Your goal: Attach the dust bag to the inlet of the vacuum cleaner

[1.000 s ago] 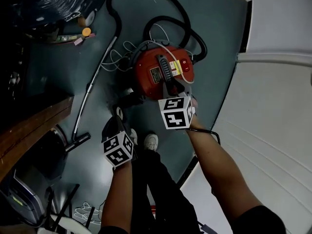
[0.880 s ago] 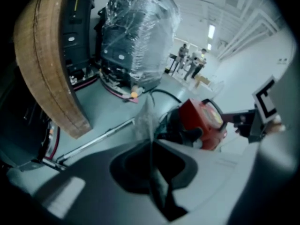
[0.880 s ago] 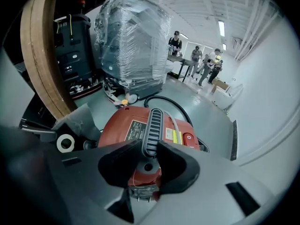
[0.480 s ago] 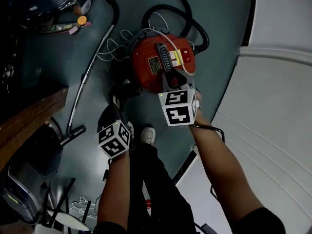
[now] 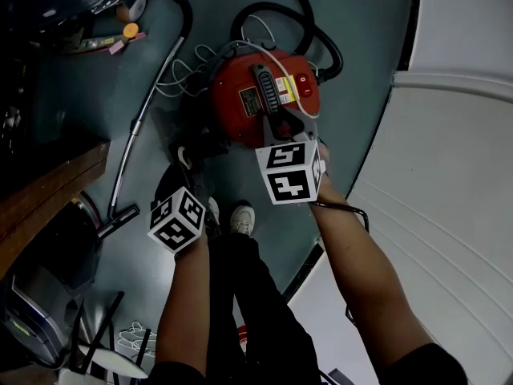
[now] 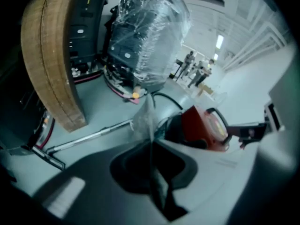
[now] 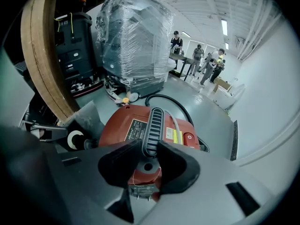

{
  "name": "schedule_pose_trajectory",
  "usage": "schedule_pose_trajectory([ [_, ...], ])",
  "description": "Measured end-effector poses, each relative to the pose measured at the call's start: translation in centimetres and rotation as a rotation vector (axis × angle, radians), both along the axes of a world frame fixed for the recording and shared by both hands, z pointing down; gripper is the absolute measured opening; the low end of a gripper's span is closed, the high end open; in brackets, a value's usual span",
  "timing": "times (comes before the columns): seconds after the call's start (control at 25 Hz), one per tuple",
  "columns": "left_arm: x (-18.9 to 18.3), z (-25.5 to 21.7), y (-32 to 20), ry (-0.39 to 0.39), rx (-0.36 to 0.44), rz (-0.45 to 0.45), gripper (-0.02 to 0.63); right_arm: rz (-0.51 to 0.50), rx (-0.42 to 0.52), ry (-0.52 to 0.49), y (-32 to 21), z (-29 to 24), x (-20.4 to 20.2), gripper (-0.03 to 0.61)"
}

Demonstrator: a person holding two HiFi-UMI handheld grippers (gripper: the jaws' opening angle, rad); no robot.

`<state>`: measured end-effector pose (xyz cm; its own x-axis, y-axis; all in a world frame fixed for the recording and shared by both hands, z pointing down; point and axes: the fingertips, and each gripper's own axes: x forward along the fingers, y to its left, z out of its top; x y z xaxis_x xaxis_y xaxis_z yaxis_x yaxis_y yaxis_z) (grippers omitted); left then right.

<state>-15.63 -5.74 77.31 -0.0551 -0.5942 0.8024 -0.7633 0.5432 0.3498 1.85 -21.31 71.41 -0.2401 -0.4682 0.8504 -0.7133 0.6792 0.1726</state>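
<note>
The red vacuum cleaner [image 5: 256, 103] stands on the grey floor, white cable looped over its top. My right gripper [image 5: 282, 135] reaches down onto it. In the right gripper view its jaws [image 7: 149, 149] are shut on the near end of the black ribbed handle [image 7: 152, 123]. The grey dust bag [image 7: 86, 118] hangs at the vacuum's left side, a white ring collar [image 7: 75, 138] at its lower end. My left gripper [image 6: 151, 142] is shut on a thin fold of that bag [image 6: 144, 118], and its marker cube [image 5: 176, 219] sits left of the vacuum.
A black hose [image 5: 292, 18] curls behind the vacuum, and a metal wand [image 5: 140, 147] with a floor nozzle lies to its left. A curved wooden panel [image 5: 48, 195] and a plastic-wrapped load [image 7: 133, 41] stand left. White flooring [image 5: 449, 175] lies right. People stand far off [image 7: 197, 55].
My left gripper has sunk a little toward the lower left of the head view and rolled, still pinching the bag. The right gripper has stayed on the handle.
</note>
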Motion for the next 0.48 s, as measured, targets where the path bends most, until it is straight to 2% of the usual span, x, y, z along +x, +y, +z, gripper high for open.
schedule_pose_trajectory([
  [0.48, 0.2, 0.36, -1.2, 0.11, 0.007, -0.052, 0.02, 0.011, -0.023, 0.008, 0.02, -0.04, -0.06, 0.109],
])
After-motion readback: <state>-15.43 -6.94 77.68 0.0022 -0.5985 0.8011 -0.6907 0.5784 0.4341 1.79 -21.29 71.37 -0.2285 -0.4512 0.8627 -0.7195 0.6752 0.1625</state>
